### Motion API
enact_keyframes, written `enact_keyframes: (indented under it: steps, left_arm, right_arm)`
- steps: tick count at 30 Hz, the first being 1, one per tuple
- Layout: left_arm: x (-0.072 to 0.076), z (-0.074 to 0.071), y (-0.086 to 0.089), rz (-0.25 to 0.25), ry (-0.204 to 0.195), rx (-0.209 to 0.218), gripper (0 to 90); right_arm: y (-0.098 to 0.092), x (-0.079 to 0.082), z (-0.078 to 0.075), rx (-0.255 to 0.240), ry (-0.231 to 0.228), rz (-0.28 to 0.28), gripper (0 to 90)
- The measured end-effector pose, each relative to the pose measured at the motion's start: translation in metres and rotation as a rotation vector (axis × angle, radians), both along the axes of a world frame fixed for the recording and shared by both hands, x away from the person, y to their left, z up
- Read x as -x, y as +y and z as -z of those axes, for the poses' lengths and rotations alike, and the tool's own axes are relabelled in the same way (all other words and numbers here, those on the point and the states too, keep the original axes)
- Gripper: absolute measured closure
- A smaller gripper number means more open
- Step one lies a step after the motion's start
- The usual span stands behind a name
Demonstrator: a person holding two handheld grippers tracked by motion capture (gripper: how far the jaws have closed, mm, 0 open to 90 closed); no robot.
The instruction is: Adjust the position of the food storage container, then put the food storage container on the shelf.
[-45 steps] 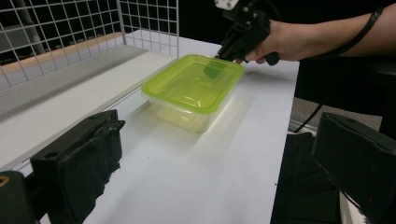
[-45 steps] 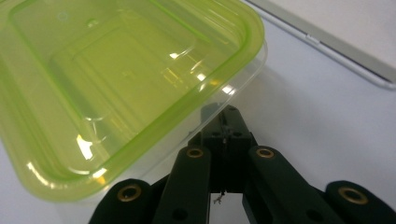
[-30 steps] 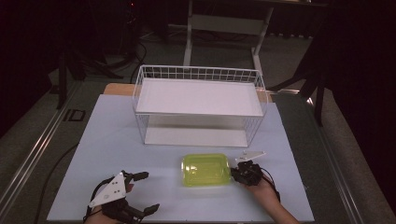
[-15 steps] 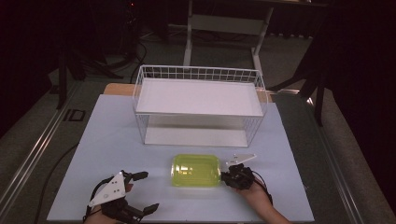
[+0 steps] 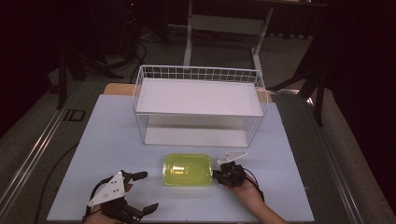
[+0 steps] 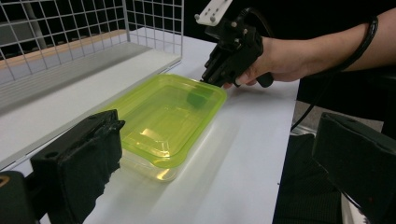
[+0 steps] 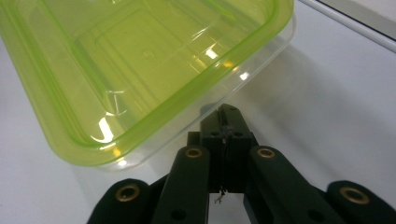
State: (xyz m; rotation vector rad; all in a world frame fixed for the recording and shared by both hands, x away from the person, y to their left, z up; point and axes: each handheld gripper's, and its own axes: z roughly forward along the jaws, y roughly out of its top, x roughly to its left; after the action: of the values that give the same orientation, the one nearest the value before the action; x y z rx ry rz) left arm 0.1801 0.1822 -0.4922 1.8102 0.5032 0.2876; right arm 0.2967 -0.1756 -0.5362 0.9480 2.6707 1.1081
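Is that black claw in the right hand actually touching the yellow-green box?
Touching. In the right gripper view, the right gripper's shut tips press against the box just under its rim.

Your table [image 5: 112,140] has a pale, white-blue top. Toward its far side stands a white wire basket [image 5: 198,105], with a white panel across its upper part. Near you, just in front of the basket, a yellow-green lidded plastic container [image 5: 187,170] lies flat on the bare surface.

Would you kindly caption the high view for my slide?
Right gripper, jaws shut, pressed against a lidded yellow-green container before a wire basket; left gripper open.
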Motion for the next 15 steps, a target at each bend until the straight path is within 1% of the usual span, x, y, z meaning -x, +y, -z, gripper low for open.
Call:
enact_keyframes:
  steps: [3,4,5,6,7,8,10,11,12,13,14,15]
  left_arm:
    - [0.000,0.000,0.001,-0.004,0.007,0.004,2.3]
    - [0.000,0.000,0.001,-0.004,0.007,0.004,2.4]
    - [-0.001,0.000,0.001,-0.007,0.008,0.008,2.3]
    - [-0.001,0.000,0.001,-0.011,0.009,0.008,2.3]
    - [-0.001,0.000,0.001,-0.012,0.010,0.014,2.3]
    - [-0.001,0.000,0.001,-0.014,0.010,0.016,2.3]
    - [-0.002,-0.002,0.001,-0.016,0.008,0.015,2.3]
    - [-0.002,-0.002,0.001,-0.016,0.008,0.015,2.3]
    - [-0.003,-0.005,0.000,-0.021,0.010,0.015,2.3]
    - [-0.003,-0.007,-0.001,-0.024,0.006,0.013,2.3]
    - [-0.003,-0.008,-0.001,-0.032,0.010,0.013,2.3]
    - [-0.004,-0.010,-0.002,-0.030,0.012,0.009,2.3]
  right_arm:
    - [-0.006,0.002,-0.002,0.002,-0.019,0.008,87.6]
    - [-0.006,0.002,-0.002,0.002,-0.019,0.008,87.6]
    - [-0.012,0.003,-0.005,0.003,-0.035,0.025,86.4]
    - [-0.016,0.004,-0.007,0.000,-0.038,0.039,85.1]
    - [-0.016,0.004,-0.007,0.000,-0.038,0.039,85.1]
    - [-0.023,0.005,-0.013,0.008,-0.066,0.056,82.7]
    - [-0.028,0.007,-0.018,0.002,-0.089,0.067,78.5]
    - [-0.028,0.007,-0.018,0.002,-0.089,0.067,78.5]
    - [-0.038,0.015,-0.032,-0.028,-0.132,0.077,65.8]
    - [-0.040,0.017,-0.036,-0.045,-0.136,0.077,61.5]
    - [-0.042,0.020,-0.041,-0.064,-0.145,0.074,53.3]
    - [-0.042,0.022,-0.046,-0.073,-0.152,0.074,47.5]
